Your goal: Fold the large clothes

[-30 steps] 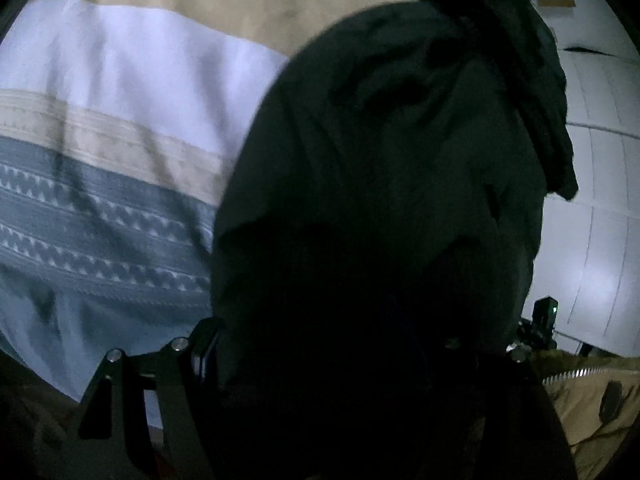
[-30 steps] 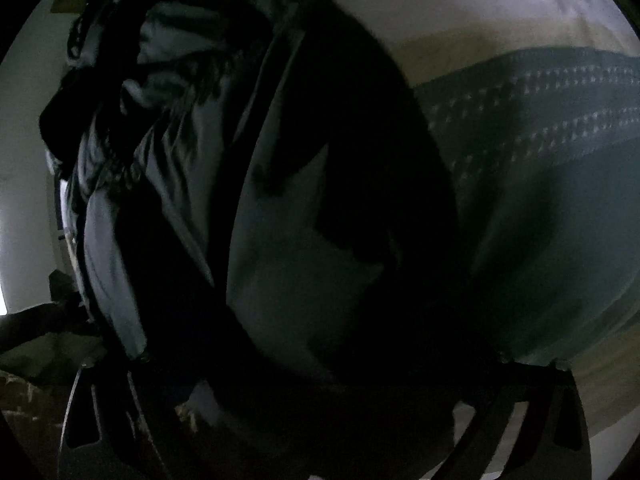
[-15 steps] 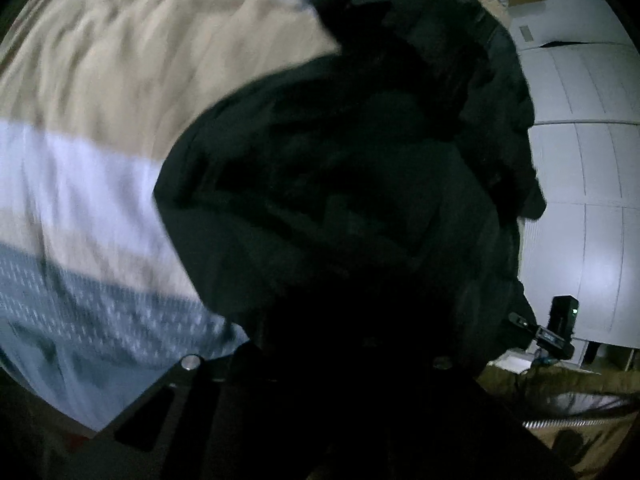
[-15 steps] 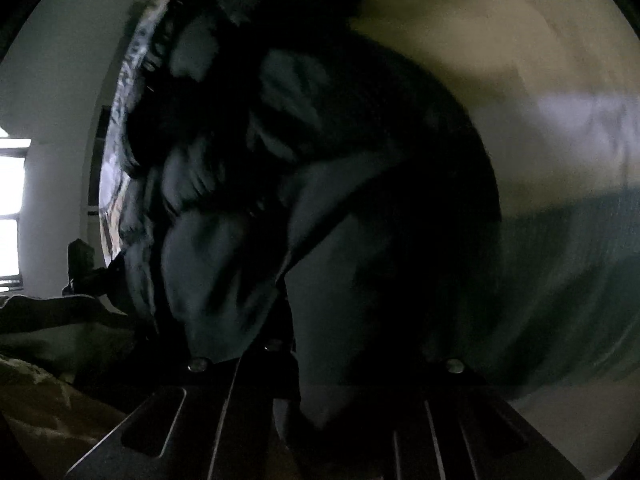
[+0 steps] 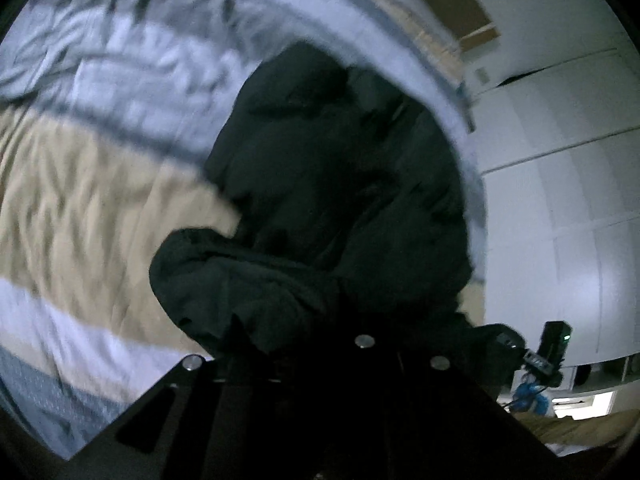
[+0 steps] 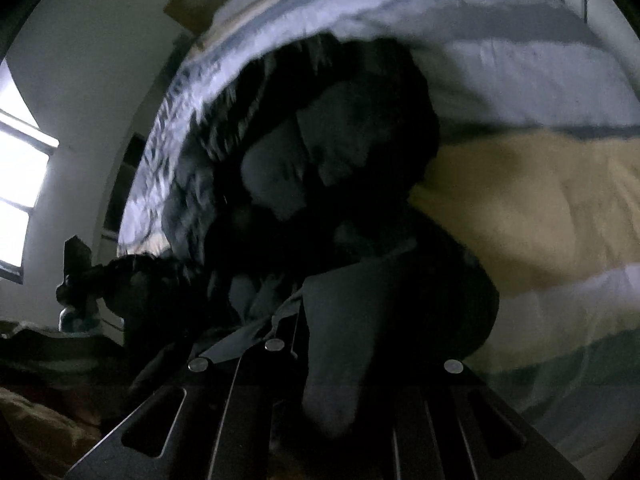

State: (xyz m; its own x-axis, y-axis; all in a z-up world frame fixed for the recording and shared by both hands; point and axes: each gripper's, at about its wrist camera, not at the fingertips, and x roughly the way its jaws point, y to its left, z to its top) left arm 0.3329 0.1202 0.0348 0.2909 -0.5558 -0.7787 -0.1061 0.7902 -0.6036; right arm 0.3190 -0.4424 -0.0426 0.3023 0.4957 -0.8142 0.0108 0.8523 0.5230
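The dark padded jacket (image 5: 340, 184) lies bunched just ahead of both tongs, on the striped bed cover (image 5: 92, 184), and its near edge drapes over them. The left tongs (image 5: 320, 344) are buried under the cloth, so I cannot tell if they are clenched or released. The right tongs (image 6: 332, 360) seem to be clenched on a fold of the jacket, though the tips are hidden. To do this fold well, I think both tongs should carry the edge forward at the same height and pace, then lay it flat before letting go, because the thick filling tends to spring back.
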